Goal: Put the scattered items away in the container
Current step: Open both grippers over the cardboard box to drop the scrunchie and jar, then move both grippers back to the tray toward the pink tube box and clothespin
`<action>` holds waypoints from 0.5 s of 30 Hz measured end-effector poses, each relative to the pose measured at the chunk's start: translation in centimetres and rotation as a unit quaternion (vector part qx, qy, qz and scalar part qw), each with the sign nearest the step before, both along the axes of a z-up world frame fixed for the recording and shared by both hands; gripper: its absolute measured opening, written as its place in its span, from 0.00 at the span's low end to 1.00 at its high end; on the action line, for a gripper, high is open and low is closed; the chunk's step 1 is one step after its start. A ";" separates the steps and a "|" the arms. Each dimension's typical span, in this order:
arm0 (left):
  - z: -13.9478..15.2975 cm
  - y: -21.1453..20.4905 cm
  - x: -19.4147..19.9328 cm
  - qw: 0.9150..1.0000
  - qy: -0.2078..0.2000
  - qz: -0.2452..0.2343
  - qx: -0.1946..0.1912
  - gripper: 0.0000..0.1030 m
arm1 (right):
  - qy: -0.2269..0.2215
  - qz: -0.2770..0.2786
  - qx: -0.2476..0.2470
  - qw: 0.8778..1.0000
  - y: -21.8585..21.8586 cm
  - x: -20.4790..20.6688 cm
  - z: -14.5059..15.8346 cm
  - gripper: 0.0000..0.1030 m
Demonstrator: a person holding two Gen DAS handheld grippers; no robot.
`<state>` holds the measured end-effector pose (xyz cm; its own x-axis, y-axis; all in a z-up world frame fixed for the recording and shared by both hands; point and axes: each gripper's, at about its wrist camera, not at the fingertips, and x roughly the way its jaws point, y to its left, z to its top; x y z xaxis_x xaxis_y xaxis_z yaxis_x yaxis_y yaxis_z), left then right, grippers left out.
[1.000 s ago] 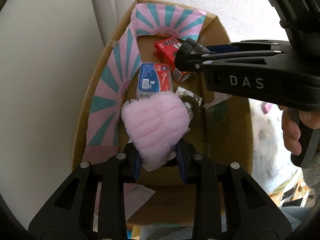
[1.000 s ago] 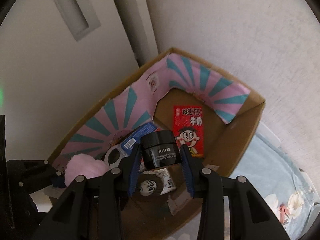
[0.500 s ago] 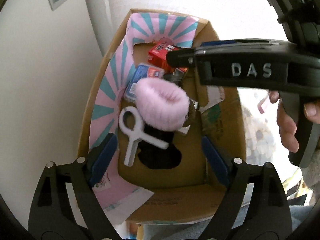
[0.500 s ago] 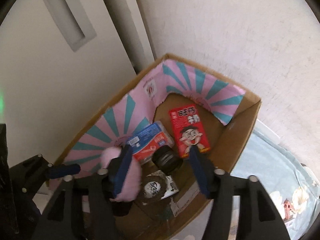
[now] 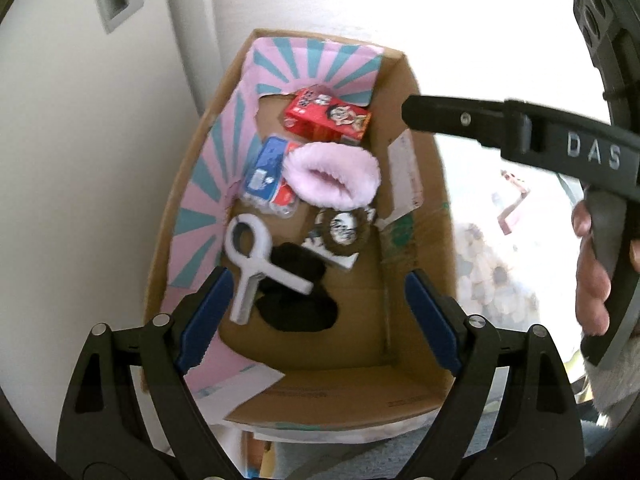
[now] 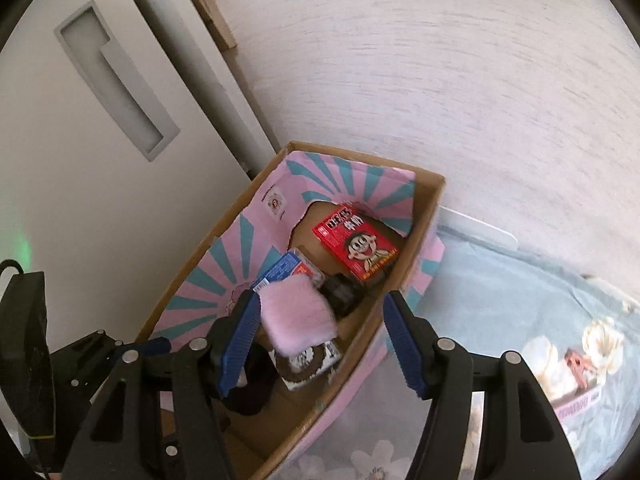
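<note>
A cardboard box [image 5: 416, 216] with a pink and teal lining holds several items. In it lie a pink fluffy pad [image 5: 332, 180], a red snack carton [image 5: 326, 118], a blue packet [image 5: 266, 168], a white plastic clip [image 5: 256, 256], a black cloth [image 5: 296, 300] and a round patterned item [image 5: 340, 230]. My left gripper [image 5: 316, 316] is open and empty above the box's near end. My right gripper [image 6: 320, 344] is open and empty above the box [image 6: 428, 216]. The black jar [image 6: 340, 290] lies beside the pink pad [image 6: 296, 316] and the red carton [image 6: 356, 244].
A white cabinet door with a recessed handle [image 6: 116, 80] stands left of the box. A textured white wall [image 6: 440, 80] is behind it. A floral blue sheet [image 6: 520, 320] lies to the right, with a small pink item [image 5: 514, 208] on it.
My left gripper opened and dropped the pink pad into the box. My right gripper opened and dropped the black jar into the box. Both grippers pulled back and up.
</note>
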<state>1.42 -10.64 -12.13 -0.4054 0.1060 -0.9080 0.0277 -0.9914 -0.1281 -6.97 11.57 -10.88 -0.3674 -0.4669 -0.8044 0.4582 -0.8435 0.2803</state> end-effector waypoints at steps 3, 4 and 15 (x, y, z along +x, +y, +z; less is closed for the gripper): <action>0.7 1.1 -0.2 1.000 0.007 -0.012 -0.004 0.85 | 0.001 -0.011 -0.004 1.000 1.0 0.7 0.2 0.58; 1.0 1.5 -0.3 1.000 0.010 -0.016 -0.004 0.85 | 0.003 -0.014 -0.005 1.000 1.3 0.8 0.2 0.58; 3.6 7.2 -2.2 0.996 0.041 -0.073 -0.010 0.86 | 0.016 -0.104 -0.010 0.994 10.1 1.4 1.3 0.58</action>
<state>-0.79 -3.40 -8.53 -0.4607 0.1521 -0.8745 -0.1262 -0.9864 -0.1051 -5.62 21.63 -9.61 -0.4835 -0.3928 -0.7822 0.2825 -0.9158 0.2853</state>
